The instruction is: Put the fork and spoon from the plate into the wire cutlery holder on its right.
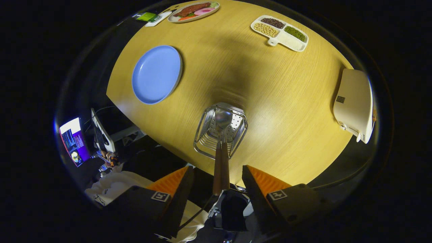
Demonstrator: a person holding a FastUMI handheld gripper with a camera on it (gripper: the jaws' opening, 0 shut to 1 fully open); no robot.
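The wire cutlery holder (221,131) stands on the wooden table just ahead of my fingers. Two brown wooden handles (221,168) stick up out of it side by side toward me; a metal spoon bowl (223,118) shows inside the holder, while the other head is hidden among the wires. The blue plate (157,74) lies bare to the holder's left, farther off. My gripper (217,182) hovers open above the handles, whose tips lie between my two fingers without touching either.
A white divided tray of beans (279,32) and a plate of food (194,11) sit at the table's far side. A white appliance (354,103) lies at the right edge. Left of the table are a lit screen (73,140) and white cloth (114,187).
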